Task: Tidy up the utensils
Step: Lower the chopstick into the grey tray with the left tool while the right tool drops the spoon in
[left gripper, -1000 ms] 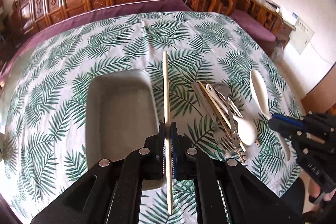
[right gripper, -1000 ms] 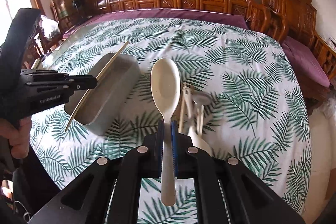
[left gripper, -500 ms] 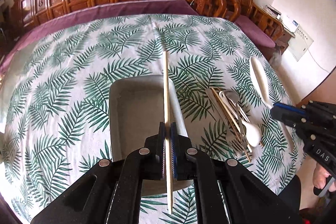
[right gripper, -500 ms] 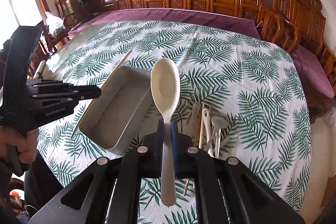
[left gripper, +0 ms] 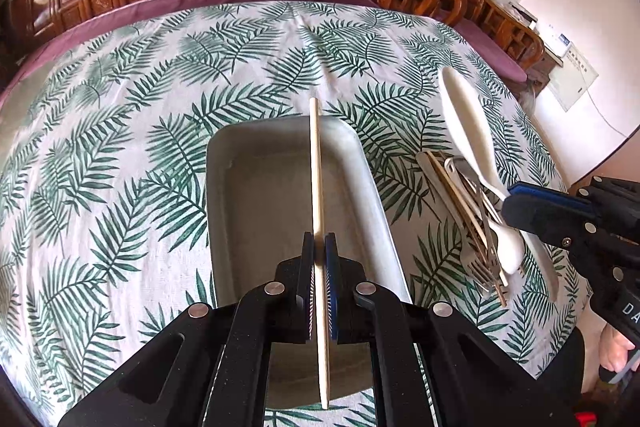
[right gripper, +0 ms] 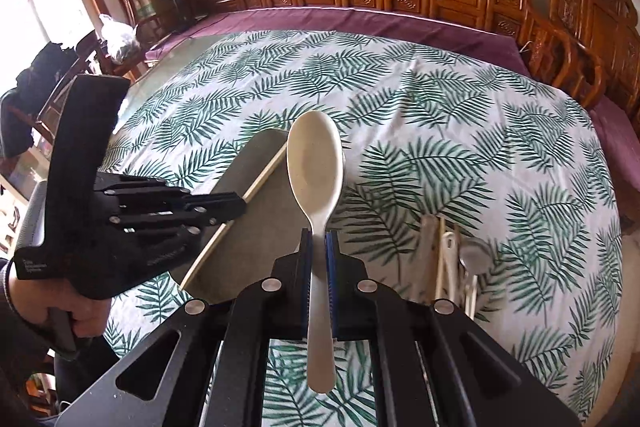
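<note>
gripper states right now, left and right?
Left gripper: shut on the chopstick, above the grey tray.
Right gripper: shut on the cream spoon by its handle.

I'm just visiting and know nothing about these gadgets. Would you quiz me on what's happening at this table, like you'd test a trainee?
1. What does the left gripper hold?
2. True or false: the grey tray already contains a fork.
3. The right gripper holds: A) a knife, B) a cream spoon, C) nothing.

Key:
1. A single chopstick, above the tray.
2. False; the tray looks empty, and the remaining utensils lie beside it on the tablecloth.
3. B.
</note>
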`<state>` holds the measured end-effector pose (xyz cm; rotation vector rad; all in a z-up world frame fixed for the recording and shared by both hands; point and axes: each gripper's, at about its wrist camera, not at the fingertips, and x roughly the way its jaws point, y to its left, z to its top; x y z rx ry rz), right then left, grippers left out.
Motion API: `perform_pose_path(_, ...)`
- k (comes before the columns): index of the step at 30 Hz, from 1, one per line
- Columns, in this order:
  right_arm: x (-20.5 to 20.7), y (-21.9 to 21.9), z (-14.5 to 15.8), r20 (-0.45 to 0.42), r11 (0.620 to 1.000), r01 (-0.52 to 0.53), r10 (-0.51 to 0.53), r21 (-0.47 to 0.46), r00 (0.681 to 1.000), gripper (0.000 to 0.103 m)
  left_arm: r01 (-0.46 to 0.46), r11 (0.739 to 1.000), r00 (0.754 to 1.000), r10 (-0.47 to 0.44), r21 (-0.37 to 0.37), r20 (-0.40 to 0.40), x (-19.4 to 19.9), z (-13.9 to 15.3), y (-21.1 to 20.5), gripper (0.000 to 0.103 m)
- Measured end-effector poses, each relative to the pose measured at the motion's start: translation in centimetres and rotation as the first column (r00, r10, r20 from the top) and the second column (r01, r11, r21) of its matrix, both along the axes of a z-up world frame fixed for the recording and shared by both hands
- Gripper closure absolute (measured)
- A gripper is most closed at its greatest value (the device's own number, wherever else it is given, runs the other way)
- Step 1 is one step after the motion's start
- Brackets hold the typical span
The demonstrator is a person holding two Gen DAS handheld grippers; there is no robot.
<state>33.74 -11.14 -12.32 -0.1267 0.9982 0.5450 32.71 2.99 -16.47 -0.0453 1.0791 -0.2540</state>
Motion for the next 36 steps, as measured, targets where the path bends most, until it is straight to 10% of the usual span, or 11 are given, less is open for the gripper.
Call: perform_pose_path(36, 1.5, 7.1, -5.5, -0.086, 0.998, 0.036, -0.031, 0.060, 0.996, 0.094, -0.127, 0.992, 0.974, 0.120, 0.024, 0.192, -7.8, 4.7, 7.4, 0.073)
